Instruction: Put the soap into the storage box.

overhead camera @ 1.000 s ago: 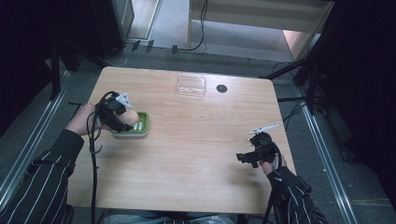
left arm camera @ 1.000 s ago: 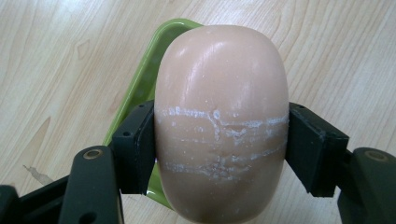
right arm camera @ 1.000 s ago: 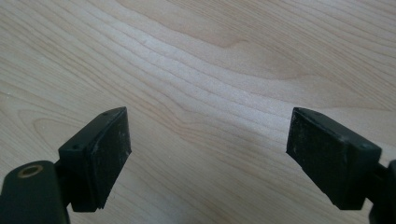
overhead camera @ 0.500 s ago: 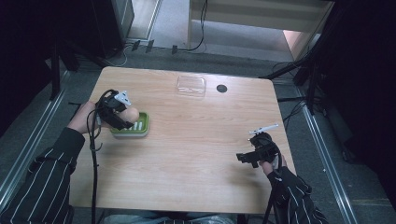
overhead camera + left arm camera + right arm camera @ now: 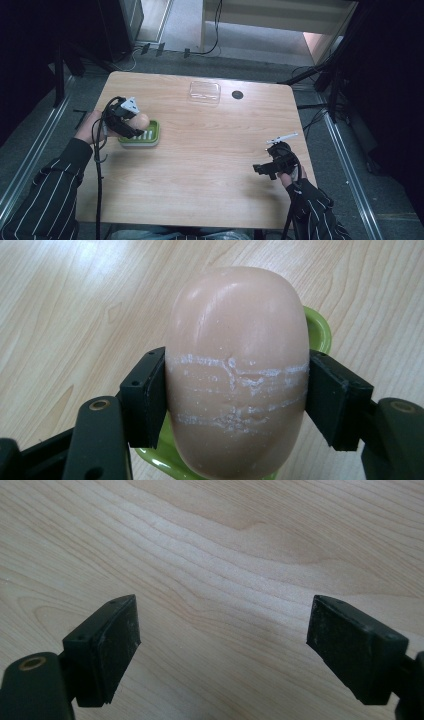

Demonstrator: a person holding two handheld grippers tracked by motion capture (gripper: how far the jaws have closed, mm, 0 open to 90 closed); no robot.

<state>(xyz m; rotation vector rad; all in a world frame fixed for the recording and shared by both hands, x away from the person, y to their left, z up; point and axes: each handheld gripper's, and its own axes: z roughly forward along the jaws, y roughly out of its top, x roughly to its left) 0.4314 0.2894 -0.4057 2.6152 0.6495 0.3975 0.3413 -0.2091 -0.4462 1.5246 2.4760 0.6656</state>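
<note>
A pale pink oval bar of soap (image 5: 237,375) with white scuff lines sits clamped between the jaws of my left gripper (image 5: 131,123), just above a green ridged soap dish (image 5: 146,136) at the table's left side. In the high view the soap (image 5: 141,120) hangs over the dish's left part. A green rim of the dish (image 5: 320,330) peeks out behind the soap in the left gripper view. My right gripper (image 5: 261,169) rests low at the table's right front, open, with bare wood between its pads (image 5: 112,640).
A clear plastic lid or tray (image 5: 204,92) lies at the table's far middle, beside a dark round hole (image 5: 237,94). The wooden table (image 5: 210,165) has wide bare room between the two hands. Cables trail from both grippers.
The left gripper with the soap has shifted slightly over the dish. The right gripper has stayed put.
</note>
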